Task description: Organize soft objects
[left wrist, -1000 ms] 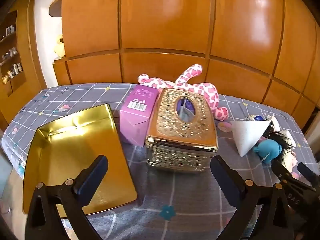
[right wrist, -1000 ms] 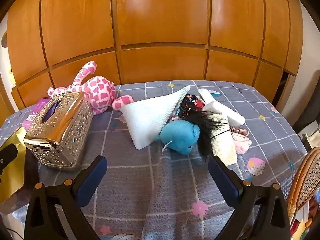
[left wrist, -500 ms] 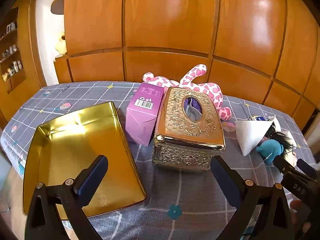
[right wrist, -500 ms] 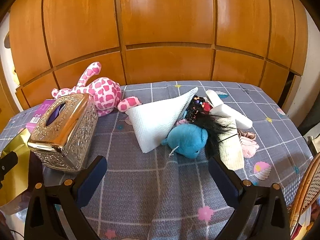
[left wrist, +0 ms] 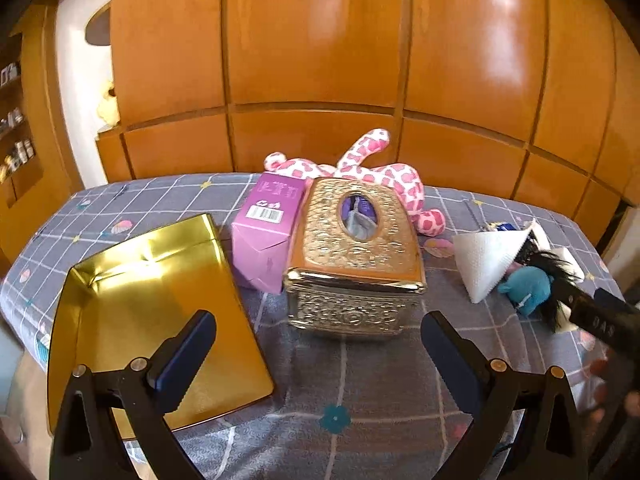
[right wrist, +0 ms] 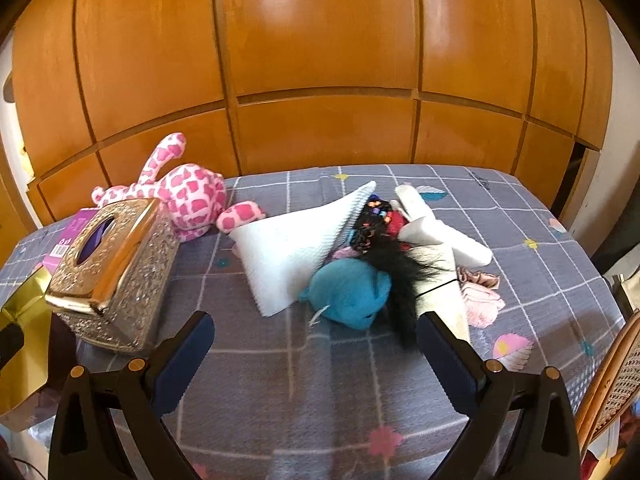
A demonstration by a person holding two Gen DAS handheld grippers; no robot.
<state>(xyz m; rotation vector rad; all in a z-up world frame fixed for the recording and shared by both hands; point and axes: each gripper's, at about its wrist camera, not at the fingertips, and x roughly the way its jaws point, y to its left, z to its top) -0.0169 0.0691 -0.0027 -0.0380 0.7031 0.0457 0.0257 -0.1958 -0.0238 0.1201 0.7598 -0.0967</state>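
Both tools empty, fingers spread wide apart: left tool hovers in front of the tissue box, right tool hovers in front of the blue plush. All on a desk with a grey checked cloth. Landmark is the tissue box, ornate gold metal. Left of it, touching, a purple carton; further left, a gold tray, nothing in it. Behind the box lies a pink spotted plush, one leg sticking out to the box's right. Well right of the box sits the soft pile: white folded cloth leaning over the blue plush, black hair tuft draped across it, white rolled piece behind, pink scrunchie at the far right edge of the pile. Wooden panel wall behind the desk.
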